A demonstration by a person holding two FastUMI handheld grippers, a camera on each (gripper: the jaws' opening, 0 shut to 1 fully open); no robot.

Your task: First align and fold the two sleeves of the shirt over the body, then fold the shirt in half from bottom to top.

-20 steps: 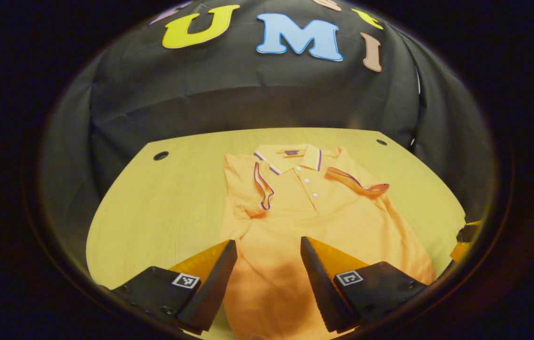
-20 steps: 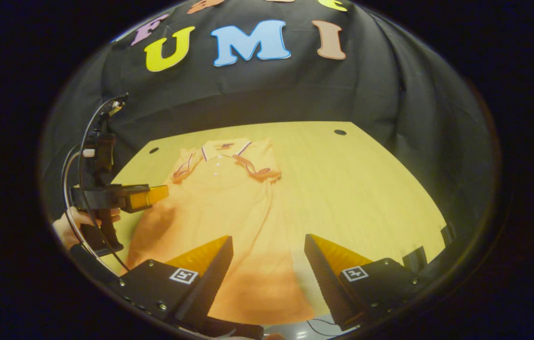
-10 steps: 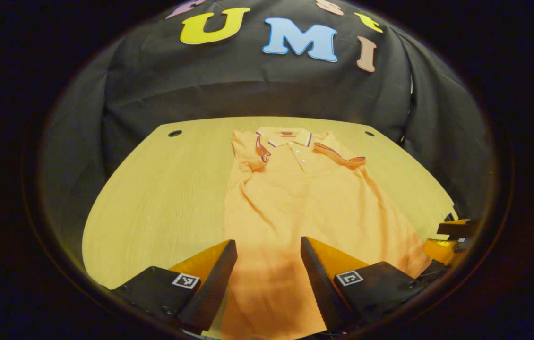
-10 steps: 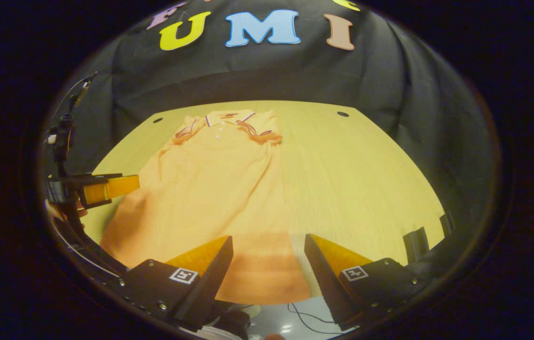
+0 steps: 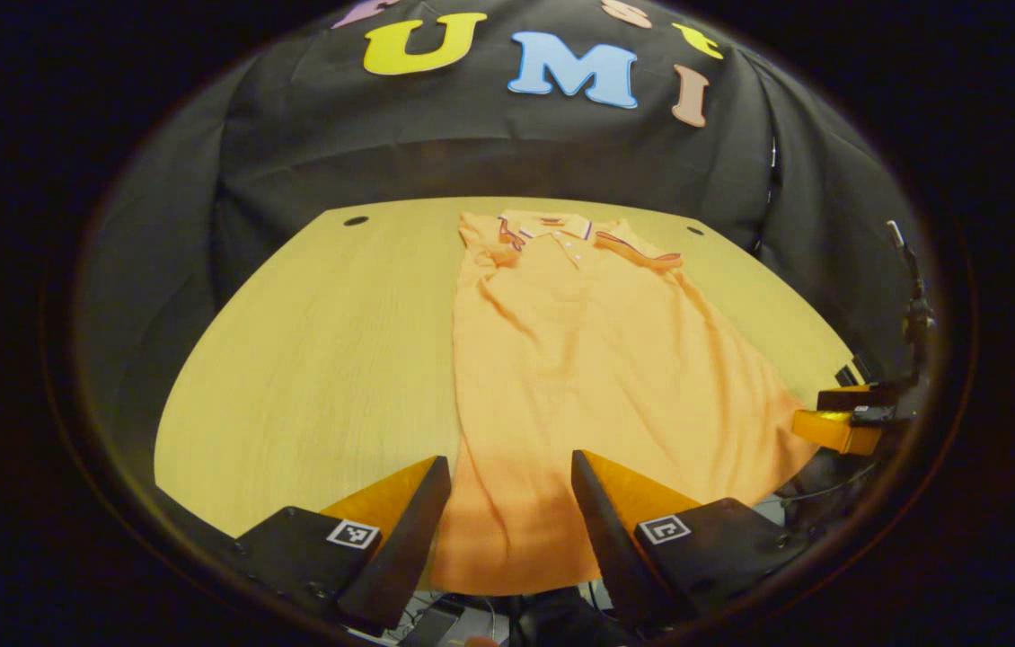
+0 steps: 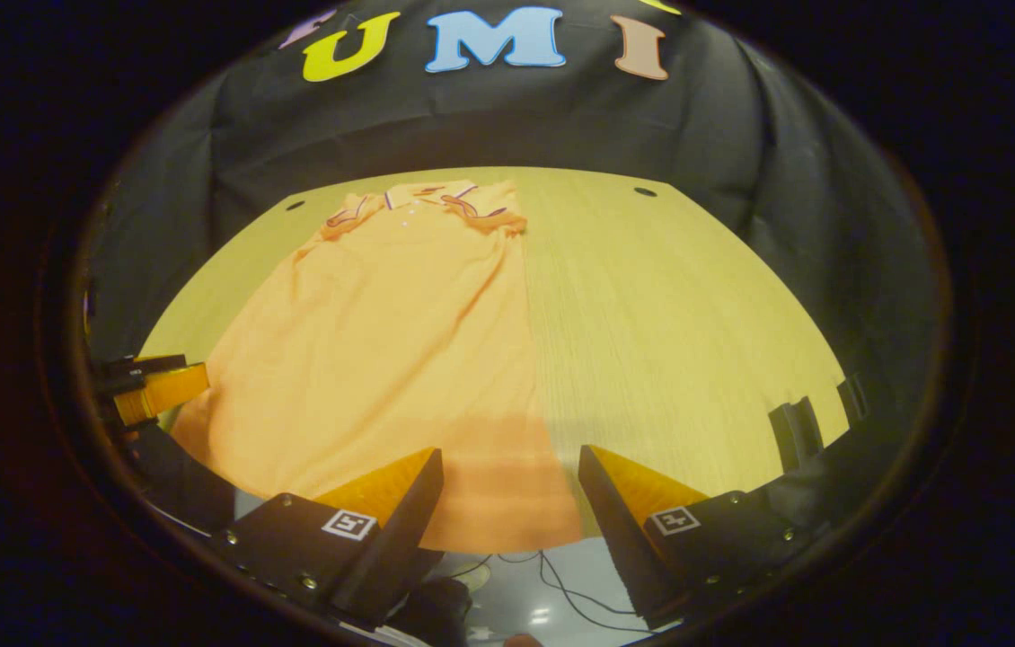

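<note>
Worktop (image 5: 310, 359): pale wood, curved near edge, small dark holes near its far corners, black cloth wall behind.

Shirt (image 5: 597, 377): orange polo, lying flat lengthwise on the worktop, collar (image 5: 548, 225) at the far end, hem at the near edge. Both sleeves are folded in over the chest; the left sleeve (image 5: 507, 243) and right sleeve (image 5: 642, 254) show striped cuffs beside the collar. Body lightly creased.

Left gripper (image 5: 512, 476): mine, held above the hem near the shirt's left edge, fingers spread apart, nothing between them.

Right gripper (image 6: 512, 472): mine, held above the hem at the shirt's right corner, fingers likewise spread apart, holding nothing.

Cables (image 6: 561, 575): dark, on the floor below the near edge.
</note>
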